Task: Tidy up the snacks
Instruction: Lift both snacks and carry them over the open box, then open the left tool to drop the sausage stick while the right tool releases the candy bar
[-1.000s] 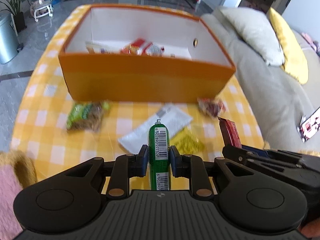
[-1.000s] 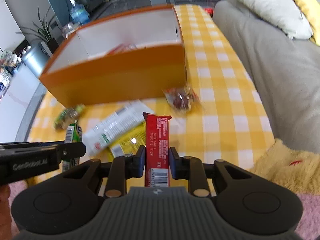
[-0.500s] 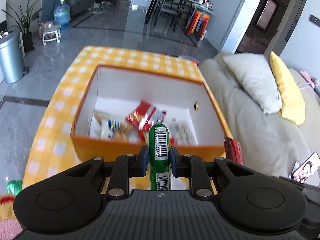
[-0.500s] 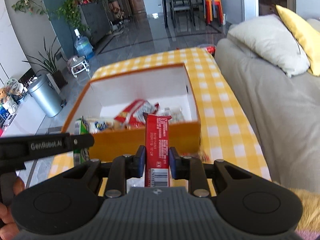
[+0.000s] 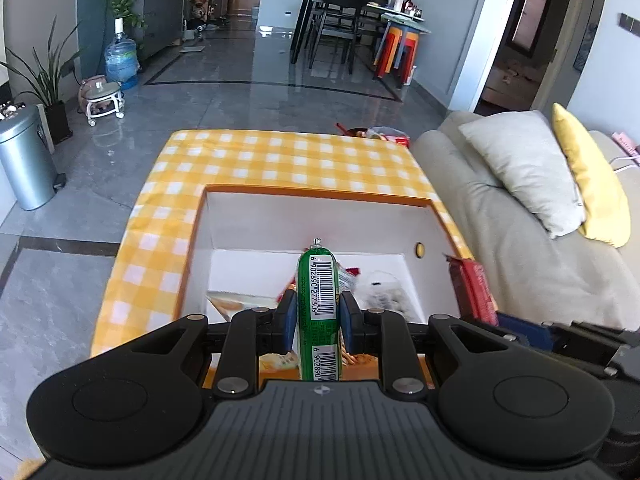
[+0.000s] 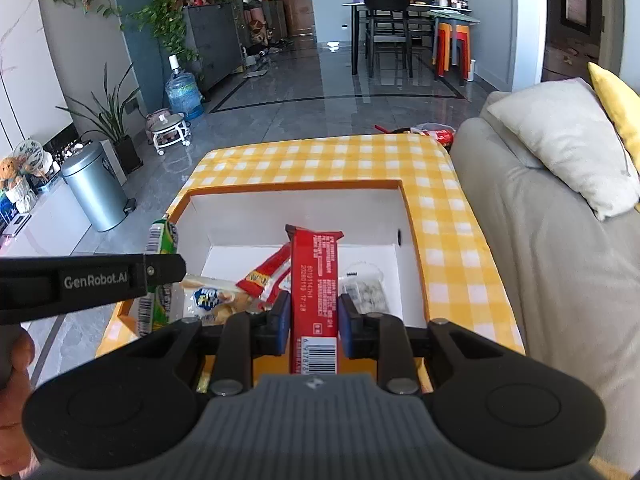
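My left gripper (image 5: 318, 316) is shut on a green sausage stick (image 5: 318, 300) with a barcode, held upright over the orange box (image 5: 316, 198). My right gripper (image 6: 313, 314) is shut on a red snack bar (image 6: 314, 276), also over the box (image 6: 296, 189). The box is white inside and holds several snacks: a red packet (image 6: 266, 274), a pale biscuit pack (image 6: 210, 298) and a clear bag (image 6: 366, 290). The red bar shows at the right of the left wrist view (image 5: 468, 284); the green stick shows at the left of the right wrist view (image 6: 158, 276).
The box stands on a table with a yellow checked cloth (image 5: 288, 156). A grey sofa (image 5: 540, 264) with a white and a yellow pillow runs along the right. A metal bin (image 6: 96, 188) stands on the floor to the left.
Both grippers have risen and moved forward from the snacks lying in front of the box to above its open top, each still holding its snack.
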`<state>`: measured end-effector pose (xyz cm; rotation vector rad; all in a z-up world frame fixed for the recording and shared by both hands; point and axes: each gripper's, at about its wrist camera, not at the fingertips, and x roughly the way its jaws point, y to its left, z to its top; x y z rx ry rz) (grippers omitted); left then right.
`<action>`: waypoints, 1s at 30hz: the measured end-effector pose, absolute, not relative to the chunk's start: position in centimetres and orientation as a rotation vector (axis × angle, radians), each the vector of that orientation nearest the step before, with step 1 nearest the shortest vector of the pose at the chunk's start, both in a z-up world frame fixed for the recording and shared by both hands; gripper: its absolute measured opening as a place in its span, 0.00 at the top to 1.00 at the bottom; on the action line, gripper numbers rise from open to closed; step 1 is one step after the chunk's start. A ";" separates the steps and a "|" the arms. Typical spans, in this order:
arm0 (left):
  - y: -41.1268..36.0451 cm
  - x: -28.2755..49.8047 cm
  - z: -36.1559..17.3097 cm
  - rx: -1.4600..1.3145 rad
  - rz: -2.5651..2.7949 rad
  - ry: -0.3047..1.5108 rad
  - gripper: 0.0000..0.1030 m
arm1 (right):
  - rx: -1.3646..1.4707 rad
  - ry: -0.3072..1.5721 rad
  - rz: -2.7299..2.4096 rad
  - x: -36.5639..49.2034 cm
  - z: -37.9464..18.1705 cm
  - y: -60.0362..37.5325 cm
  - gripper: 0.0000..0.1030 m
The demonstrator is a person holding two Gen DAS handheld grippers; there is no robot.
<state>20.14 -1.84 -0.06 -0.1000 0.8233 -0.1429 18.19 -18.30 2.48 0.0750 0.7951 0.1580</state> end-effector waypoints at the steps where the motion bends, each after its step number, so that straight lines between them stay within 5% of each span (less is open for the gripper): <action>1: -1.7 20.7 -0.1 -0.096 -0.140 0.828 0.77 | 0.068 0.797 0.161 18.8 2.4 -18.2 0.79; 30: -2.6 30.1 -6.7 0.075 -0.156 1.043 0.77 | -0.182 1.001 0.229 30.8 -5.3 -14.7 0.80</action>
